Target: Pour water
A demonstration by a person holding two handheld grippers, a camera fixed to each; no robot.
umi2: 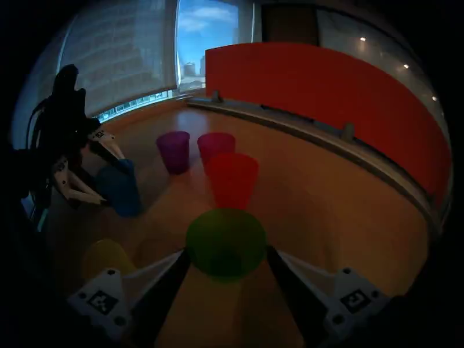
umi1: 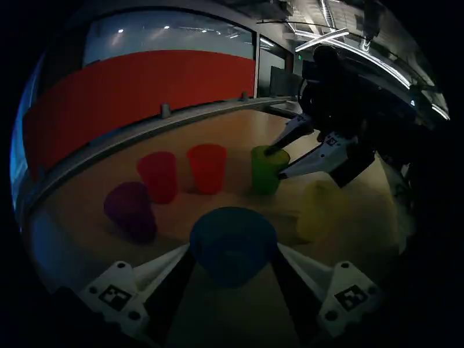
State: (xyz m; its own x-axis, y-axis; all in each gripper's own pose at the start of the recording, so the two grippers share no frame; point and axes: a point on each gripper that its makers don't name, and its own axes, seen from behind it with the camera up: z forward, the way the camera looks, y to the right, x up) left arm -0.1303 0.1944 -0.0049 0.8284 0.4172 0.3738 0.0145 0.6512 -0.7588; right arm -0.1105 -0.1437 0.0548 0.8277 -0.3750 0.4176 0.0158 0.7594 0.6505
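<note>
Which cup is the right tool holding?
The green cup, gripped between the fingers of the right tool; the left tool holds the blue cup.

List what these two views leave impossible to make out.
1. Water in the blue cup: left gripper view, dim light and the side-on angle hide its inside.
2. Water in the green cup: right gripper view, same reasons.
3. Base of the yellow cup: right gripper view, covered by the right hand-held gripper.

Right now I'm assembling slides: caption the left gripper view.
Left hand-held gripper grips a blue cup; across the table, the right hand-held gripper grips a green cup.
</note>
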